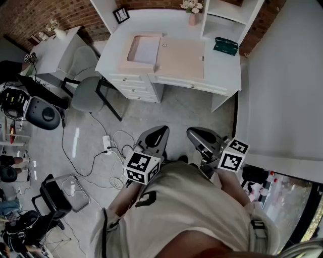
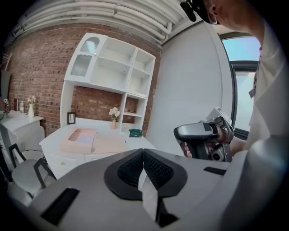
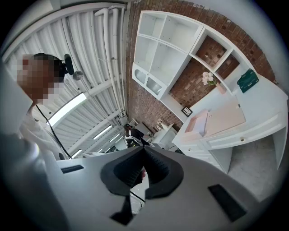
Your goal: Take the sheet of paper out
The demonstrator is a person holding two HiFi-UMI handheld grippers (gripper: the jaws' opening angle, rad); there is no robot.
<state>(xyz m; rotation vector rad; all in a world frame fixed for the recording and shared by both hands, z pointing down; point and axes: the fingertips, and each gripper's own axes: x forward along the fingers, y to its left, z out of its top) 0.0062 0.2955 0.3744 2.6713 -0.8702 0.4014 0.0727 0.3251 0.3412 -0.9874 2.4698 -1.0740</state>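
A shallow pink box (image 1: 132, 63) lies open on the white desk (image 1: 222, 70), its lid (image 1: 180, 58) folded out flat to the right. A white sheet of paper (image 1: 145, 49) rests inside the box. In the left gripper view, the box (image 2: 71, 145) and the paper (image 2: 84, 137) show far ahead. In the right gripper view, the box (image 3: 195, 127) is small and tilted. My left gripper (image 1: 160, 132) and right gripper (image 1: 194, 134) hang close to my body, well short of the desk. Both are shut with nothing between the jaws (image 2: 142, 154) (image 3: 144, 151).
A green case (image 1: 225, 46) lies at the desk's right end, below a white shelf unit (image 1: 228, 15). A flower vase (image 1: 192, 11) and a picture frame (image 1: 121, 14) stand at the back. A grey chair (image 1: 88, 93) and loose cables (image 1: 113, 147) occupy the floor at left.
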